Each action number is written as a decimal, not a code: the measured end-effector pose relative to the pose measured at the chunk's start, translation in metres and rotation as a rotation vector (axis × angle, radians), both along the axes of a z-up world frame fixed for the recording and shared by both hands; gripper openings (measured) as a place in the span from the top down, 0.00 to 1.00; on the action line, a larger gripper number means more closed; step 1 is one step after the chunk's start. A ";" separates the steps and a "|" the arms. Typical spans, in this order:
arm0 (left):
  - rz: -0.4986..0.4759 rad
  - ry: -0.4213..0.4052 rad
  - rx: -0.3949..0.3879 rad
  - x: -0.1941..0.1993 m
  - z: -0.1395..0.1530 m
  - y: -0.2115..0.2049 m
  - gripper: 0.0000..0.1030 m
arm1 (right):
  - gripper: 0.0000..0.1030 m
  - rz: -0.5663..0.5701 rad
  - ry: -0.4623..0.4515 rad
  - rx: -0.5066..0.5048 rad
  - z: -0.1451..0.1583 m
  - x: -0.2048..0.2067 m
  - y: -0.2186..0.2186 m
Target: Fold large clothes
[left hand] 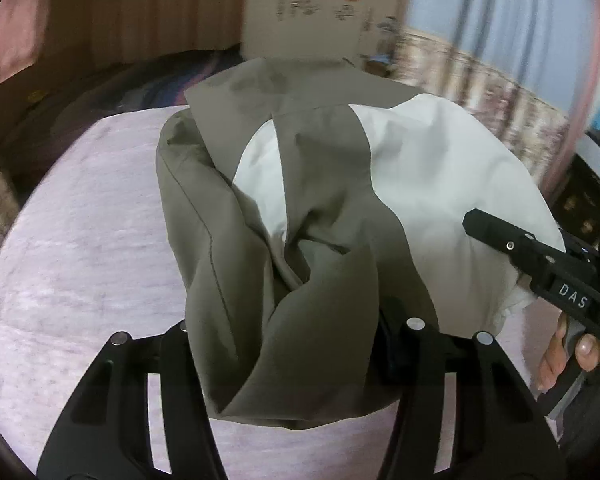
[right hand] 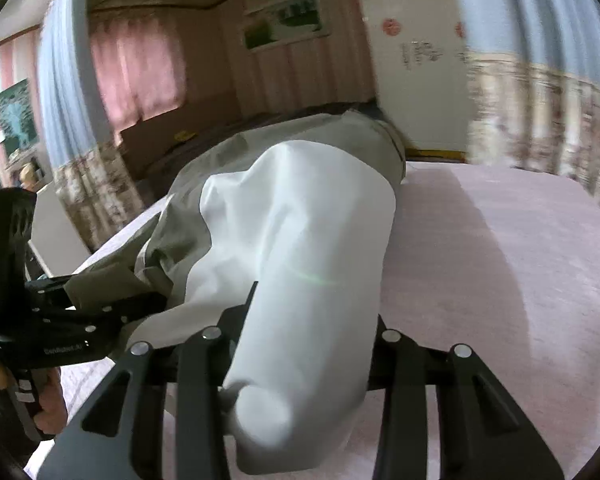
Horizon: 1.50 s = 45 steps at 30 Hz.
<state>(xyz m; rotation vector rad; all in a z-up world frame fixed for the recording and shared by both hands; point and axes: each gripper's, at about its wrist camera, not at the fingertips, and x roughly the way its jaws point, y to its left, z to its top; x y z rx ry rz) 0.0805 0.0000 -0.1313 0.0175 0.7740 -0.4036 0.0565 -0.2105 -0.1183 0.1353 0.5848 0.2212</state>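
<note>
- Bed [left hand: 80, 240]: pink cover. It carries the garment [left hand: 284, 208], olive shell with a white lining turned out, lying bunched lengthwise down the middle.
- Left gripper [left hand: 288, 344]: you have the near olive hem running between the fingers. The jaws look closed on it, cloth bunched and rising from the cover there.
- Right gripper [right hand: 300, 344]: you have the white lining [right hand: 300, 240] gathered between the fingers. The roll of cloth fills the gap, so I read it as pinched.
- Your right hand [left hand: 568, 356] shows at the left view's edge, on the grip handle.
- Step, as I judge it: both near corners taken, fold about to be carried.
- Next move calls for lifting both ends level, keeping the hem taut between your grippers, then carrying it toward the far end [left hand: 260, 80] without dragging the lining loose.
</note>
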 end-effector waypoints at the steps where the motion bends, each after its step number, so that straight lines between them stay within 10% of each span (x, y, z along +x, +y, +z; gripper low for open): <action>1: -0.024 -0.006 -0.004 -0.004 0.000 -0.012 0.47 | 0.63 -0.018 0.004 -0.003 0.001 -0.006 -0.011; 6: -0.116 -0.050 0.051 -0.014 -0.005 -0.069 0.41 | 0.59 -0.044 0.076 0.014 -0.017 -0.015 -0.059; 11: -0.050 -0.069 0.122 -0.019 -0.014 -0.062 0.03 | 0.41 -0.045 0.092 0.058 -0.027 -0.023 -0.068; 21: 0.057 -0.110 0.179 -0.058 0.031 -0.018 0.03 | 0.03 -0.205 -0.054 -0.037 0.034 -0.083 -0.069; 35: 0.372 -0.187 0.155 -0.069 0.090 0.037 0.03 | 0.02 -0.472 -0.013 -0.185 0.060 -0.087 -0.039; 45: 0.357 -0.208 0.177 -0.080 0.103 0.026 0.03 | 0.02 -0.457 -0.018 -0.288 0.073 -0.099 -0.011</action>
